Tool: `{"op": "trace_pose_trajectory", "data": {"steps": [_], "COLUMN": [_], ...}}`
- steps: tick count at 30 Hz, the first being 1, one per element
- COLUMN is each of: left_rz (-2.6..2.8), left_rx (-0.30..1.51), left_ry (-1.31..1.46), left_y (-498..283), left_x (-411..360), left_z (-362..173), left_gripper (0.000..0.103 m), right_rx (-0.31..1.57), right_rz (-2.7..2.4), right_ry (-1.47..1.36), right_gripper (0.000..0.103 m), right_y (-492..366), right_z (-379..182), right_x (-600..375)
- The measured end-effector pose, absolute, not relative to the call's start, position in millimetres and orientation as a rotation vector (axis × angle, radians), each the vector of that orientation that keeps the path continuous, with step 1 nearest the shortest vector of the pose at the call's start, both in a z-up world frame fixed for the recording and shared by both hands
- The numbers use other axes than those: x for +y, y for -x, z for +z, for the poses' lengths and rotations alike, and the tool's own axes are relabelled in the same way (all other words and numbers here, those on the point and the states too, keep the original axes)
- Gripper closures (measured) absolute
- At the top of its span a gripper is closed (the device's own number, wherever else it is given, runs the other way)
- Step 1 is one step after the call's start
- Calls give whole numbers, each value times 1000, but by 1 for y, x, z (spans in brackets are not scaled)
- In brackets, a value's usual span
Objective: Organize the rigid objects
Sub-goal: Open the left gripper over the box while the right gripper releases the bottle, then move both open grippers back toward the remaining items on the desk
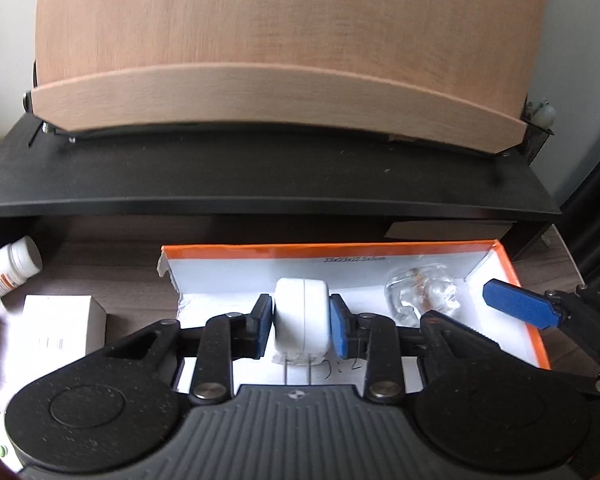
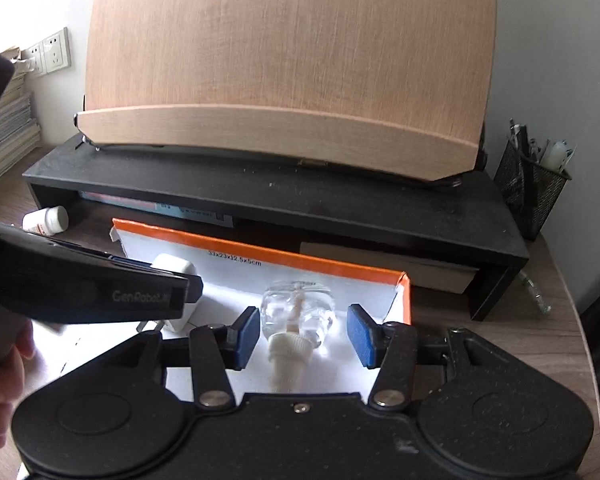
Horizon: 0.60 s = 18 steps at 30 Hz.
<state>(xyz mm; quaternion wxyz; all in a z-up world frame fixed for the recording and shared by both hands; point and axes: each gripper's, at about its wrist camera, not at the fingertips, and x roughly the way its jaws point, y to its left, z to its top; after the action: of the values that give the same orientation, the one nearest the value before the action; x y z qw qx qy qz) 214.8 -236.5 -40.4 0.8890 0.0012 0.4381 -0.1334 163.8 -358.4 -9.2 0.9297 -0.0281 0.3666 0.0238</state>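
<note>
My left gripper [image 1: 300,326] is shut on a white plug adapter [image 1: 300,320], prongs toward the camera, over the white floor of an orange-rimmed box [image 1: 536,320]. The adapter also shows in the right wrist view [image 2: 176,268], partly hidden by the left gripper body. A clear glass bottle [image 2: 298,312] with a white cap lies in the box, also seen in the left wrist view [image 1: 420,292]. My right gripper [image 2: 306,334] is open, its pads on either side of the bottle without touching it. One of its blue fingers [image 1: 520,308] shows in the left wrist view.
A black monitor riser [image 2: 300,204] with a wooden stand [image 2: 284,80] sits behind the box. A white pill bottle [image 1: 10,268] and a white carton [image 1: 56,328] lie left of the box. A mesh pen holder [image 2: 532,188] stands at right. Stacked papers [image 2: 4,128] are far left.
</note>
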Motion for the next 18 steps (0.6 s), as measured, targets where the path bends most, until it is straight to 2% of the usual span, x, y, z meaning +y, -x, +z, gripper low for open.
{"op": "trace_pose_trajectory", "data": {"steps": [3,4,10,15,18], "left_rz": [-289,-286,-273,-265,-259], "left_rx": [904,900,872,854,855], "left_ry": [-1,-4,12,12,12], "left_y": [-211,-208,-185,-160,-144], "left_x": [-237,-237,-223,-205,-192], "left_z": [-33,-29,-6,8,13], "left_gripper": [63,56,31,26,23], "right_rx": [732,724,693,699,700], "right_rz": [36,29,-9,-22,-27], "right_ry": [42,41,24,-30,-43], "right_gripper": [40,38,33,30,25], "right_y": [-157,-154,-130,-109,-94], "right_z": [-1,3,21,31,36], "right_x": [-360,-359,-354,-344,-331]}}
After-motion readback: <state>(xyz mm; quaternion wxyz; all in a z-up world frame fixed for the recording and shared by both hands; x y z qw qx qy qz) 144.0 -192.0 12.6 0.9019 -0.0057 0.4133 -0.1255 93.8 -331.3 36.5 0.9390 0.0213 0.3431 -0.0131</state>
